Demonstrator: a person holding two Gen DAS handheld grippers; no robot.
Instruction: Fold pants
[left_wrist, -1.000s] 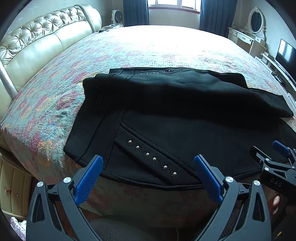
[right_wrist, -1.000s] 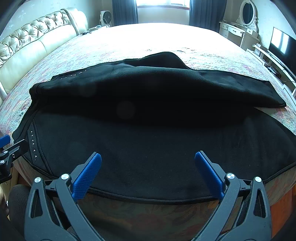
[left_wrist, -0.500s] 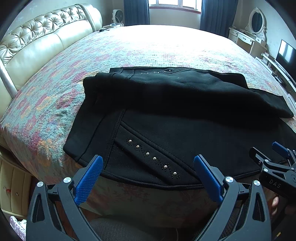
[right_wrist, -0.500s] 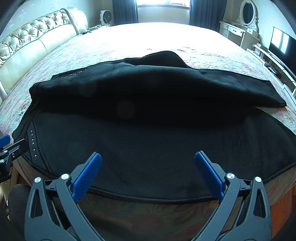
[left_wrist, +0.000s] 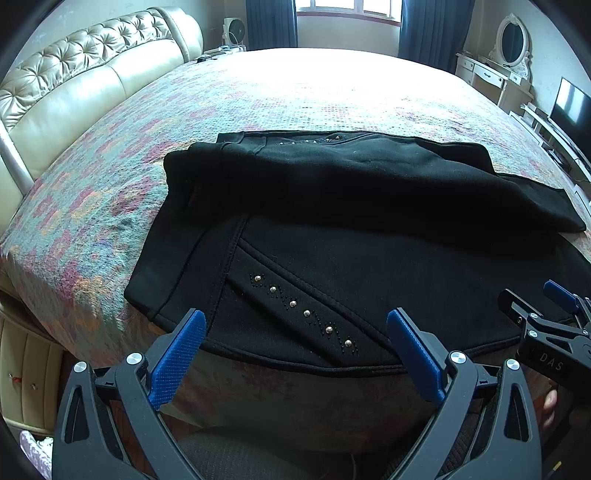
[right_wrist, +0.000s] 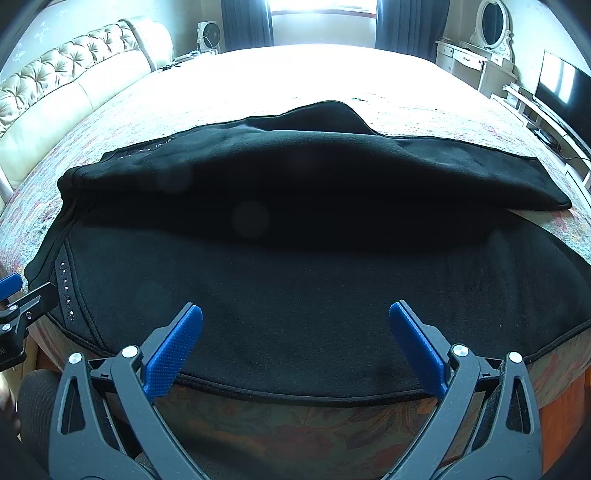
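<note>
Black fleecy pants lie folded lengthwise on floral bed, studded pocket near left gripper; right gripper alongside, both spread, empty.

Open bed ahead of both tongs, clutter only at the room's edges

My left tongs and right tongs stand spread wide, nothing between their pads, just short of the black pants draped over the bed edge. Beyond the pants I see bare bedspread, free to cross. Far left of the tongs the tufted headboard blocks; far right stand a dresser and TV.
</note>
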